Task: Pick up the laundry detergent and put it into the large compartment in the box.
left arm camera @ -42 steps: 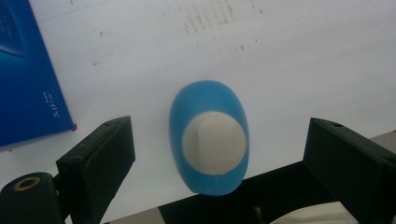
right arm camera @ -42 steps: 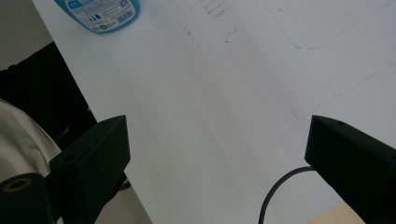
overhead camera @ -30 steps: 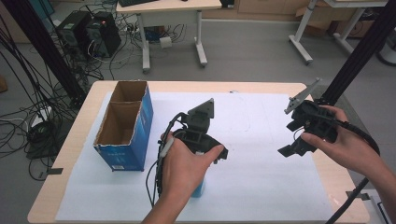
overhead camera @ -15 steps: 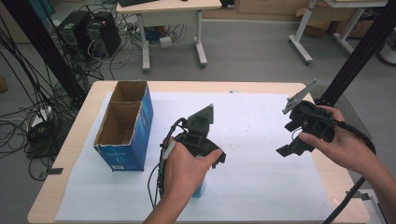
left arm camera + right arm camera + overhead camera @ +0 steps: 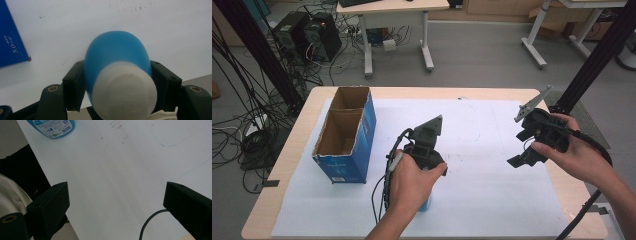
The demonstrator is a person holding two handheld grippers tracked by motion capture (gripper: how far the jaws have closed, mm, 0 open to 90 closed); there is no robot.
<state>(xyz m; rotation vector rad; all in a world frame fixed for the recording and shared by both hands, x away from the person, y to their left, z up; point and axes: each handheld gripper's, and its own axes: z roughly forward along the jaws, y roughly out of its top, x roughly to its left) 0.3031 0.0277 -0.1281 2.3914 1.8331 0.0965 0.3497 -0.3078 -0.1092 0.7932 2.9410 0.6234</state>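
Now my left claw [image 5: 117,82] has just closed on the bottle [image 5: 117,67], a pad pressed to each side. My right claw [image 5: 115,210] hangs wide open with nothing between its jaws, held off to the right above the white sheet [image 5: 492,190]. Seen from above, the bottle stands on that sheet near the table's front edge, just right of the blue box [image 5: 347,140]. It has a blue body and a white cap.

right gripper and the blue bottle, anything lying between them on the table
Nothing: in the high view, bare white sheet lies between the open right gripper and the blue bottle, which the left gripper clamps.
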